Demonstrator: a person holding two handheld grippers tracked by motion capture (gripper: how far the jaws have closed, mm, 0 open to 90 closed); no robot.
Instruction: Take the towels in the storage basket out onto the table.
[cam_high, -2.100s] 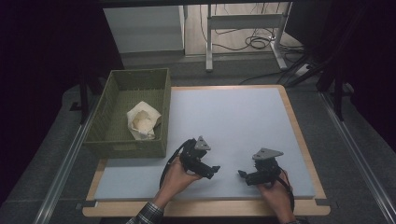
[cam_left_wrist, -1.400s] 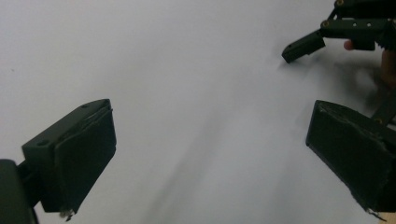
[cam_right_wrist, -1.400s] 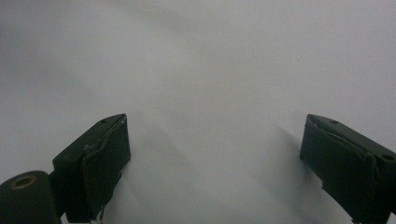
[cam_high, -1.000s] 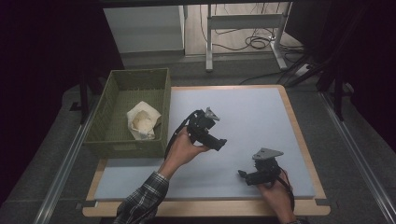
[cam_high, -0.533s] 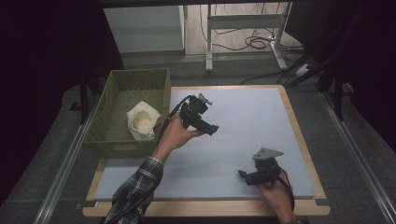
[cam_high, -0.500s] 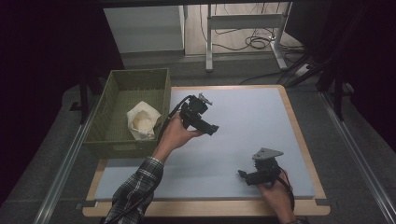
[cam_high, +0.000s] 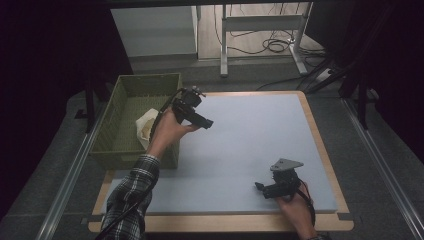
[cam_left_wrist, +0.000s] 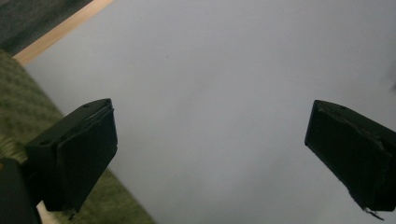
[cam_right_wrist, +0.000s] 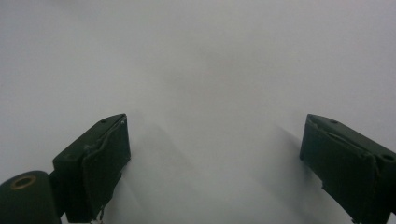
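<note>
My left gripper is held up beside the right wall of a green basket, over the pale blue mat. Its jaws stand wide apart with nothing between them; in the left gripper view I see the mat between them and the basket at the left edge. A cream crumpled object lies inside the basket, partly behind the person's left hand. My right gripper rests low on the mat near its front right, open and empty, as the right gripper view confirms.
The mat lies on a wooden board whose rim shows all round. Beyond the table are a grey cabinet, a metal frame leg and cables on the floor. Dark curtains flank both sides.
The left hand has carried its gripper from the front of the mat back and to the left, up beside the basket. The right gripper has stayed in place.
</note>
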